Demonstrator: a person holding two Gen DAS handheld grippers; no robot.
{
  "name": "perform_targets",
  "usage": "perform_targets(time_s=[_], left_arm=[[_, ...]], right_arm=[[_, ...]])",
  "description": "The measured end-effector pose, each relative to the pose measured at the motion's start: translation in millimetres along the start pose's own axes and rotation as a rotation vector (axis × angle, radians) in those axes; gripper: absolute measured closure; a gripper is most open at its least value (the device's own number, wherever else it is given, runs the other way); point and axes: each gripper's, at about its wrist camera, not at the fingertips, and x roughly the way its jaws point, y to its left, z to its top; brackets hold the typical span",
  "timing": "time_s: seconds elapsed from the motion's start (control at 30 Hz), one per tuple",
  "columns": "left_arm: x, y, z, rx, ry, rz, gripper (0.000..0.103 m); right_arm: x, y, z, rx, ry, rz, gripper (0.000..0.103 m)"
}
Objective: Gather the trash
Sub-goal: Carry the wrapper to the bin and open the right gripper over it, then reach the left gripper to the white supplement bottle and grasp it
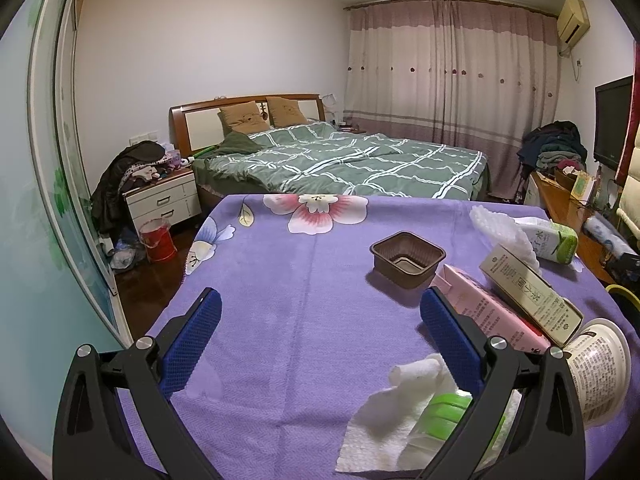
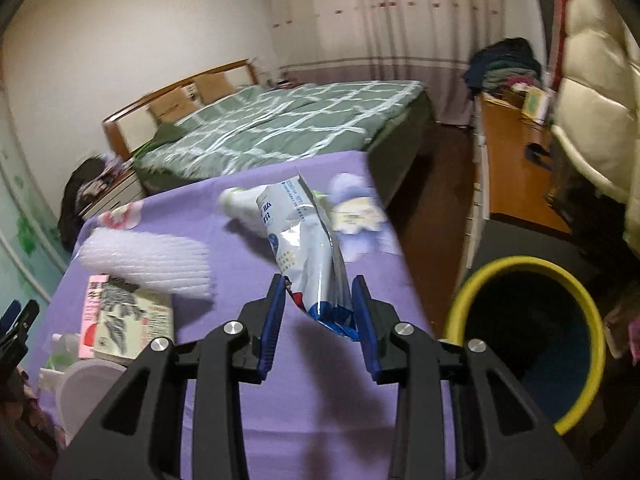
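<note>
While carrying, leave the left gripper (image 1: pixel 320 300) as seen: spread wide, grasping nothing, poised above the purple cloth (image 1: pixel 280 280). From there, brown tray (image 1: pixel 408 258) at 1 o'clock, pink carton (image 1: pixel 480 312) and paper cup (image 1: pixel 600 364) at 3 o'clock, crumpled tissue (image 1: pixel 380 420) at 5 o'clock; likely next picks, so no need to stray.

Further right, in the right wrist view: right gripper (image 2: pixel 319 284) clenched on the lower end of the foil snack bag (image 2: pixel 296 232), lifted clear of the cloth. Long axis running up and away from the pads, tilted a little left; torn open mouth pointing to about 11 o'clock, sealed end down between the pads.

Furthest right, yellow-rimmed bin (image 2: pixel 520 264) on the floor at 3 to 4 o'clock, just past the table edge, mouth open upward.

Judged best: swing right past the table edge until centred over the rim, tip the free end down into the opening, then release. Grip firmly, not crushingly; slippery foil, likely to slide. Avoid a release over the near rim, where a long bag could catch and tumble out.
</note>
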Motion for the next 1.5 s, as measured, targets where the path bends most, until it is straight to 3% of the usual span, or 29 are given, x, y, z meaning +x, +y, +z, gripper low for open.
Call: perform_targets(time_s=[0.53,0.67,0.8,0.93,1.17,1.3,1.5], left_arm=[[-3,-2,1,0.007,-0.001,-0.002,0.005],[-3,-2,1,0.007,0.0,-0.001,0.005],[-4,-3,1,0.008,0.0,-0.001,0.005],[-4,-2,1,0.008,0.001,-0.001,0.005],[-6,-6,1,0.004,0.004,-0.031,0.005],[-14,-13,2,0.028,-0.009,-0.042,0.005],[-42,-29,2,0.086,-0.033,-0.119,0.005]], right_arm=[[-24,-139,-30,0.25,-0.007,-0.295,0.068],[-20,-155,-33,0.293,-0.013,-0.376,0.051],[-21,-147,-30,0.305,-0.052,-0.369,0.049],[-17,-113,-30,0.251,-0.099,-0.333,0.045],[-18,-78,-27,0.145,-0.135,-0.373,0.043],[-16,-74,-25,0.138,-0.129,-0.374,0.043],[-14,-78,-25,0.146,-0.119,-0.371,0.043]])
